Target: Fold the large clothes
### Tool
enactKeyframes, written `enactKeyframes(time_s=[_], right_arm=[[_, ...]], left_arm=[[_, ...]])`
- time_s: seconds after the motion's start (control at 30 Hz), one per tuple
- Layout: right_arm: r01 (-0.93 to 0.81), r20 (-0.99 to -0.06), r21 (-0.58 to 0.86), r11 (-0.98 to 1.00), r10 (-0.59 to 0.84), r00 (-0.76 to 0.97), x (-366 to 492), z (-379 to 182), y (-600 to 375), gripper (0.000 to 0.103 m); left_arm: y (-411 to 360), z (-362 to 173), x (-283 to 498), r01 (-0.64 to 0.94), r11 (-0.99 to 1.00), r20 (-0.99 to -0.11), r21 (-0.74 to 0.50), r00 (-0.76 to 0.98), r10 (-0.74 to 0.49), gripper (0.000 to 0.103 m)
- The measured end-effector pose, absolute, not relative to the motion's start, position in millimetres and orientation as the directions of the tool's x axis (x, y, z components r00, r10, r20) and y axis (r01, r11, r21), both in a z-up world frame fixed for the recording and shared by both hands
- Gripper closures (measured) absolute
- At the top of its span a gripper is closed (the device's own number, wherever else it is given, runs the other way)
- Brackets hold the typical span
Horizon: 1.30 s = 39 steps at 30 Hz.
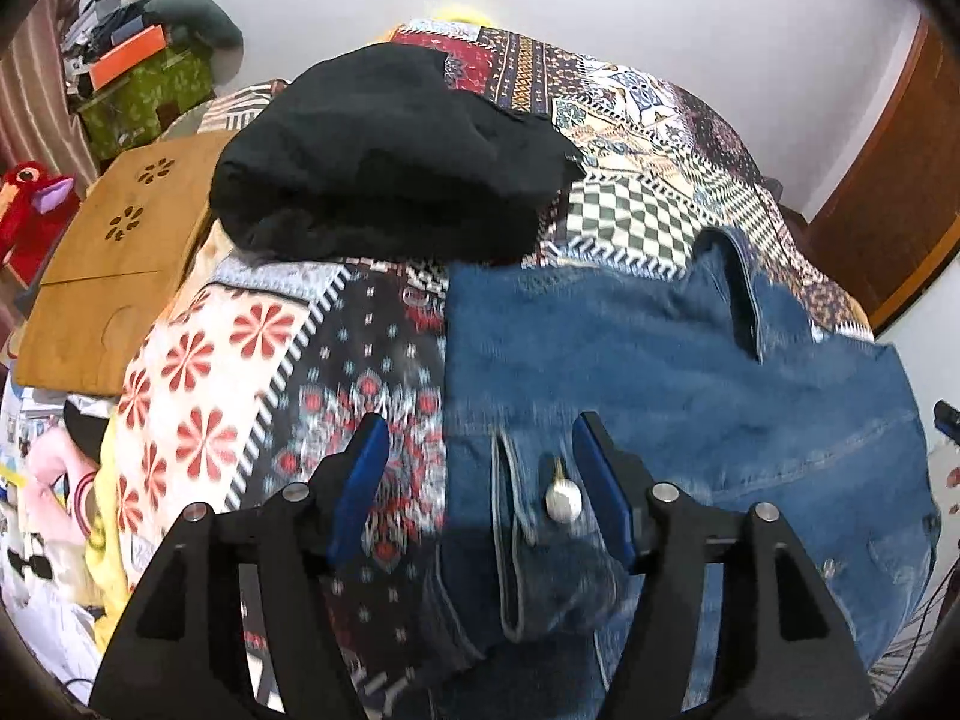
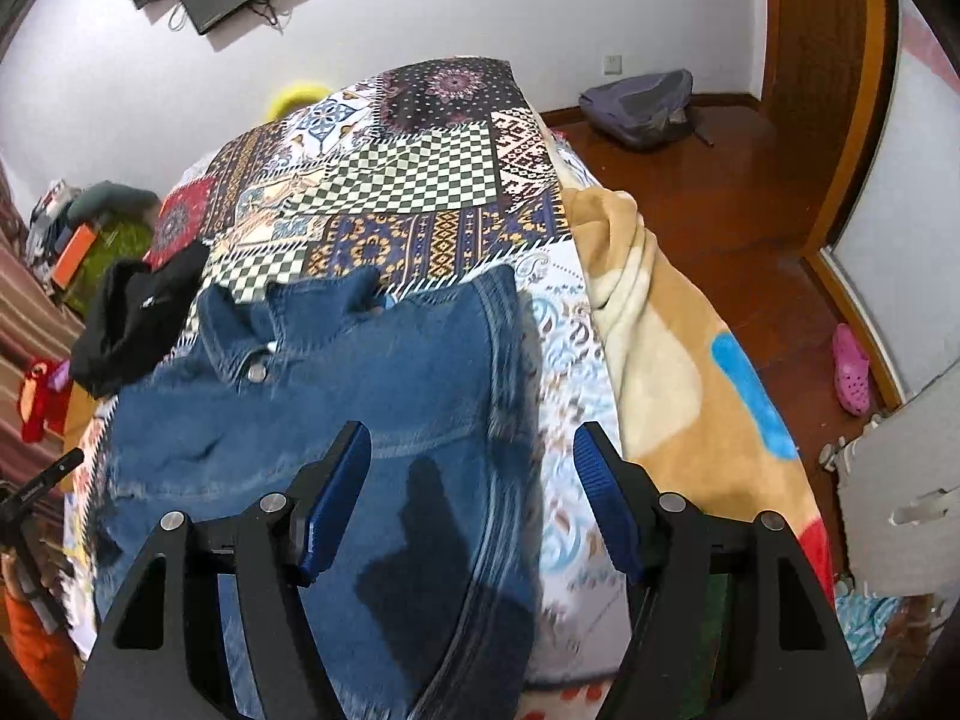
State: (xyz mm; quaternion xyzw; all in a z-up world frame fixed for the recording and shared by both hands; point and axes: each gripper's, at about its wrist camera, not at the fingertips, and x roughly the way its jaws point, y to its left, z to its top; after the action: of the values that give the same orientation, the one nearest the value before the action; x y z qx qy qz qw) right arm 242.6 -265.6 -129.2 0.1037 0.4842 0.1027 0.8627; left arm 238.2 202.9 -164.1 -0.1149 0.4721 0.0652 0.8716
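Observation:
A blue denim jacket (image 1: 660,360) lies spread on the patchwork bed cover (image 1: 240,348), collar toward the far side. My left gripper (image 1: 480,420) hovers open above the jacket's left edge, where a folded sleeve hem and a white round button (image 1: 564,501) show between its blue pads, which touch nothing. In the right wrist view the same jacket (image 2: 360,372) fills the middle. My right gripper (image 2: 474,427) stands open over the jacket's right side seam, and nothing is gripped. A black garment (image 1: 384,156) lies bunched beyond the jacket.
A wooden lap table (image 1: 114,276) rests at the bed's left edge, with a red plush toy (image 1: 30,210) and cluttered boxes behind it. A tan blanket (image 2: 660,360) hangs off the bed's right side. On the wooden floor are a backpack (image 2: 642,108) and a pink shoe (image 2: 852,369).

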Motion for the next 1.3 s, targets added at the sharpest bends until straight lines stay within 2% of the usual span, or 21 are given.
enactKeyframes(time_s=[0.33,0.47,0.63,0.77,0.8,0.83,0.93,1.0,1.07,1.13,1.3], right_arm=[[0.016,-0.811,0.494,0.869,0.454,0.368,291,-181,-292,0.036],[0.007,-0.797,0.514,0.858,0.474,0.373,296,-185,-292,0.037],[-0.04,-0.796,0.509,0.86,0.488,0.359,304,-183,-281,0.051],[-0.09,-0.791,0.526,0.846,0.525,0.315,310,-195,-268,0.053],[-0.087,-0.796,0.52,0.85,0.519,0.311,311,-198,-266,0.054],[-0.082,-0.803,0.51,0.856,0.509,0.309,311,-199,-265,0.06],[-0.057,-0.788,0.54,0.84,0.528,0.317,308,-197,-271,0.088],[-0.033,-0.758,0.582,0.812,0.557,0.338,305,-193,-277,0.09],[-0.047,-0.759,0.567,0.822,0.543,0.359,302,-182,-275,0.092],[-0.083,-0.752,0.543,0.836,0.528,0.395,298,-165,-268,0.094],[-0.163,-0.73,0.492,0.855,0.507,0.459,296,-120,-252,0.095]], left_arm=[[232,-218,295,-0.268,0.923,-0.893,-0.277,0.427,-0.144,0.039],[235,-234,303,-0.267,0.895,-0.879,-0.358,0.418,-0.228,0.039],[231,-232,309,-0.223,0.891,-0.857,-0.396,0.437,-0.272,0.039],[230,-235,321,-0.238,0.899,-0.866,-0.369,0.439,-0.239,0.04],[230,-237,324,-0.24,0.899,-0.866,-0.365,0.443,-0.233,0.042],[230,-238,326,-0.248,0.899,-0.868,-0.361,0.441,-0.227,0.044],[225,-235,327,-0.257,0.905,-0.874,-0.34,0.442,-0.202,0.058],[225,-230,326,-0.267,0.902,-0.875,-0.34,0.442,-0.199,0.078],[225,-222,325,-0.26,0.9,-0.869,-0.35,0.449,-0.208,0.094],[223,-208,321,-0.237,0.897,-0.852,-0.374,0.47,-0.231,0.095],[202,-161,318,-0.171,0.926,-0.827,-0.336,0.525,-0.203,0.096]])
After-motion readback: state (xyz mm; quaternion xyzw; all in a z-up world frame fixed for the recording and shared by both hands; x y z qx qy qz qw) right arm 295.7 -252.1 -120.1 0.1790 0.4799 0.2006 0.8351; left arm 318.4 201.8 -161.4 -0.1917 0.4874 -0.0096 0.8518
